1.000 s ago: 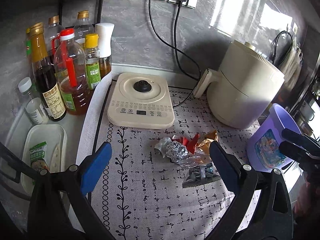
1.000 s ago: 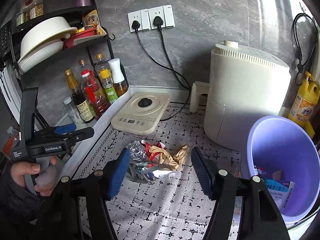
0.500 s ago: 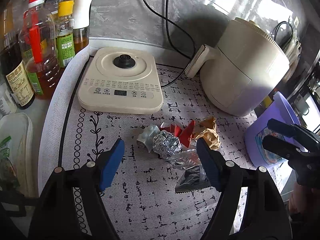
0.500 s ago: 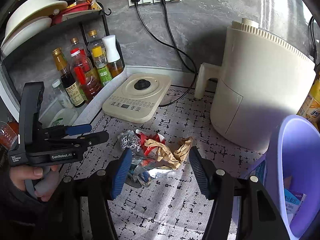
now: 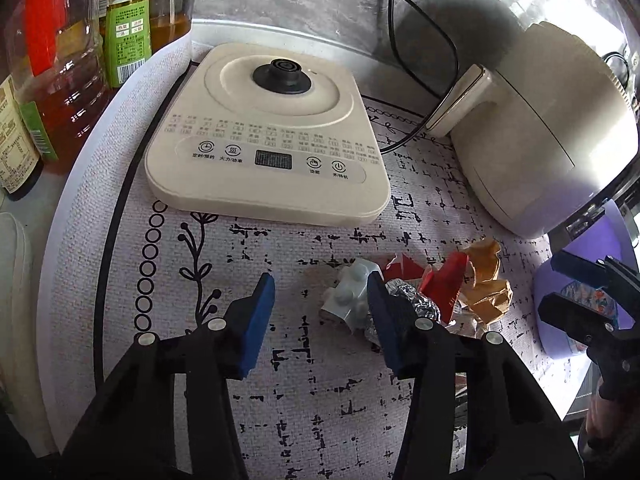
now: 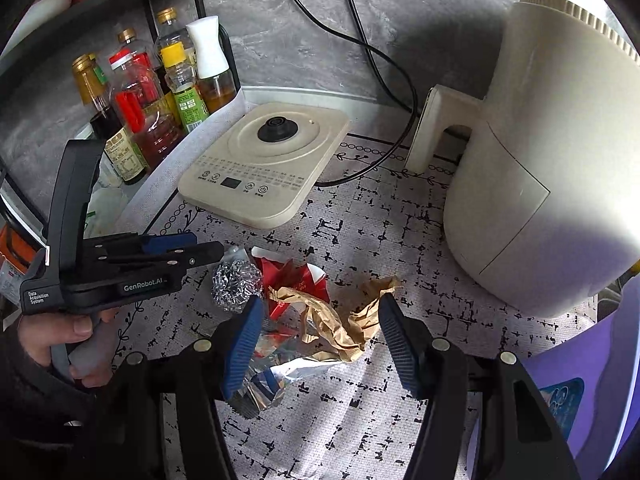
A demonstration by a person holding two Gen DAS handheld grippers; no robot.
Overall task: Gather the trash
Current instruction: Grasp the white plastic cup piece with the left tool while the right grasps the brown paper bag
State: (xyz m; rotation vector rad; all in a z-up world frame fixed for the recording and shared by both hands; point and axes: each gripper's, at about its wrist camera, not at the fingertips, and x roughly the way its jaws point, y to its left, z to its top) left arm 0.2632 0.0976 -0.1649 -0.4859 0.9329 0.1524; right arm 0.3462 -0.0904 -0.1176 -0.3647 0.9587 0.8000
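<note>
I see the trash heap [image 6: 304,312] low centre on the mat [image 6: 360,232]; brown paper [image 6: 340,324] sits between my right gripper [image 6: 320,340] fingers, spread, untouched; my left gripper [image 5: 320,316] has just been closing on bare mat, blister pack [image 5: 348,296] beside its right finger; both lower than before

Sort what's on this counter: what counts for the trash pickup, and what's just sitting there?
For the job: foil ball, red wrapper, brown paper, grey blister pack, purple bin.

Just there: hotplate, air fryer, oil bottles, cables.
</note>
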